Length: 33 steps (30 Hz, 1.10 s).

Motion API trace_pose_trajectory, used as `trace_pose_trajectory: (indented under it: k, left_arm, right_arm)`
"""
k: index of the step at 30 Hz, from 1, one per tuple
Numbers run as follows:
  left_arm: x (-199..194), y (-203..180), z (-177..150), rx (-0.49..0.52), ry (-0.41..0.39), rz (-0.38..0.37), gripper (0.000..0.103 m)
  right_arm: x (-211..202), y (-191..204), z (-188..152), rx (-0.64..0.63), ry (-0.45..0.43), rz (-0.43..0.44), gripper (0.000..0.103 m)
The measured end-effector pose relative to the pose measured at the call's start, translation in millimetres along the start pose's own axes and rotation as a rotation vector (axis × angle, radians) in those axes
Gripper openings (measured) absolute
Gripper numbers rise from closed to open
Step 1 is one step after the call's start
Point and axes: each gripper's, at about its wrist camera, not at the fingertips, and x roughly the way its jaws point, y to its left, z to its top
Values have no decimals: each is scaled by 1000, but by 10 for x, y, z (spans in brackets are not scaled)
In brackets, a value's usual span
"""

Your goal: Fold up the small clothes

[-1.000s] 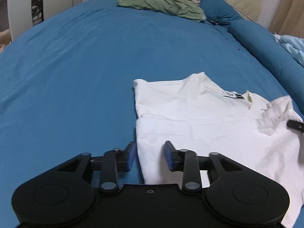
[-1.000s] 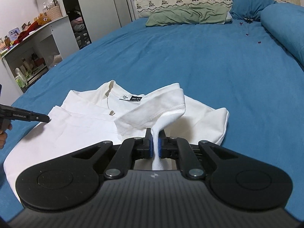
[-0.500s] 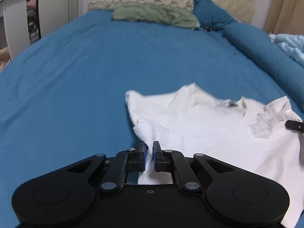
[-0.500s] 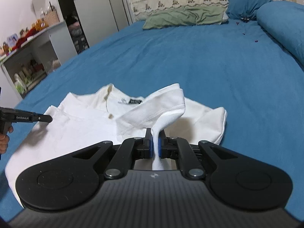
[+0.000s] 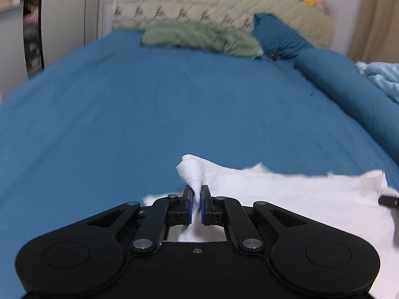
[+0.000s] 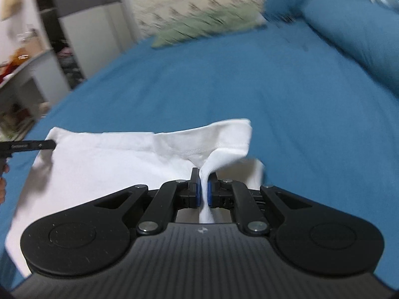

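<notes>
A small white shirt (image 5: 286, 194) lies on the blue bedsheet (image 5: 149, 114). My left gripper (image 5: 196, 194) is shut on a pinched fold at the shirt's left edge, lifted off the bed. My right gripper (image 6: 203, 186) is shut on a fold at the shirt's (image 6: 112, 159) right edge, also raised. The left gripper's tip shows at the far left of the right wrist view (image 6: 27, 145); the right gripper's tip shows at the right edge of the left wrist view (image 5: 389, 200). The shirt hangs stretched between them. Both views are blurred by motion.
A green garment (image 5: 199, 38) lies by the quilted headboard (image 5: 224, 12). Blue pillows (image 5: 336, 79) line the right side, with a light blue blanket (image 5: 381, 77) beyond. A wardrobe (image 6: 82, 25) and cluttered desk (image 6: 22, 74) stand left of the bed.
My left gripper closed on the shirt's left edge and lifted it. Both grippers have since raised the shirt and swung it, so collar and label are out of sight.
</notes>
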Motion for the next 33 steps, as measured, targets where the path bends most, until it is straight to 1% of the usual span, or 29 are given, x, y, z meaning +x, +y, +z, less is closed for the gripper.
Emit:
trace_pose_trajectory:
  k: [1, 3, 4, 5, 6, 7, 8, 9, 10, 11, 12, 13, 14, 15, 16, 17, 18, 19, 20, 21, 24, 25, 26, 28, 29, 30, 31, 32, 33]
  left_arm:
    - [81, 5, -52, -12, 17, 12, 7]
    - [125, 20, -131, -22, 27, 37, 16]
    - [84, 29, -147, -23, 21, 43, 17]
    - [-1, 32, -146, -17, 6, 48, 23]
    - [-132, 25, -141, -4, -24, 52, 29]
    - [-268, -8, -127, 19, -53, 58, 31]
    - [-424, -38, -129, 40, -79, 63, 39]
    - [-562, -77, -121, 56, -90, 54, 46]
    - [-678, -121, -140, 63, -86, 20, 48]
    - [-750, -162, -181, 61, -80, -21, 49]
    - [-784, -203, -238, 60, -62, -57, 49]
    - [-771, -251, -318, 58, -30, -80, 49]
    - [-723, -290, -404, 62, 2, -93, 49]
    - [-650, -327, -503, 74, 31, -91, 49]
    - [-565, -347, -614, 84, 61, -70, 49]
    - [-475, -346, -709, 85, 93, -54, 48]
    - [-420, -326, -789, 79, 100, -55, 48]
    - [-439, -279, -858, 76, 74, -61, 48]
    - [-442, -281, -868, 77, 63, -59, 48]
    - [-448, -290, -861, 80, 64, -54, 48]
    - [-470, -329, -759, 81, 80, -30, 48]
    - [-556, -344, -706, 82, 72, -8, 48]
    - [-721, -373, -735, 87, 49, -2, 49]
    - [-1002, -460, -673, 119, -3, 5, 60]
    - [-1128, -513, -656, 135, -18, 24, 69]
    - [-1267, -575, -655, 148, -31, 41, 77]
    - [-1400, -637, -682, 153, -41, 38, 79]
    - [-1498, -704, -716, 149, -43, 28, 84]
    - [-1567, -774, -773, 140, -39, 15, 86]
  right_arm:
    - [96, -52, -30, 21, 31, -8, 21]
    - [174, -69, -86, 8, 37, -7, 24]
    - [173, -68, -102, -4, 33, -10, 34]
    - [144, -83, -104, -6, 24, -13, 42]
    - [76, -102, -101, -3, 9, -15, 61]
    - [-15, -106, -112, -9, -19, -10, 68]
    - [-157, -79, -130, -34, -67, -4, 69]
    - [-298, -59, -172, -60, -112, 13, 71]
    - [-435, -9, -195, -79, -155, 48, 75]
    - [-515, 41, -221, -83, -181, 94, 79]
    - [-546, 93, -249, -84, -190, 141, 84]
    - [-512, 153, -276, -89, -181, 171, 84]
    - [-436, 213, -306, -106, -164, 175, 84]
    - [-318, 249, -338, -127, -138, 151, 84]
    - [-164, 248, -379, -139, -103, 93, 82]
    - [-38, 208, -403, -126, -73, 45, 81]
    - [73, 117, -438, -84, -43, 26, 79]
    - [142, 19, -474, -31, -30, 39, 78]
    - [156, -41, -499, 2, -39, 52, 78]
    - [149, -33, -497, -3, -40, 50, 78]
    - [121, 116, -436, -89, -11, 12, 79]
    - [53, 158, -394, -101, -4, 7, 79]
    - [-71, 181, -341, -97, -15, 17, 80]
    - [-392, 221, -302, -92, -51, 46, 82]
    - [-571, 265, -257, -87, -53, 20, 84]
    - [-778, 296, -250, -79, -45, -6, 89]
    - [-1001, 334, -271, -70, -29, -21, 93]
    - [-1205, 370, -326, -52, -24, -44, 96]
    - [-1412, 397, -406, -24, -22, -67, 103]
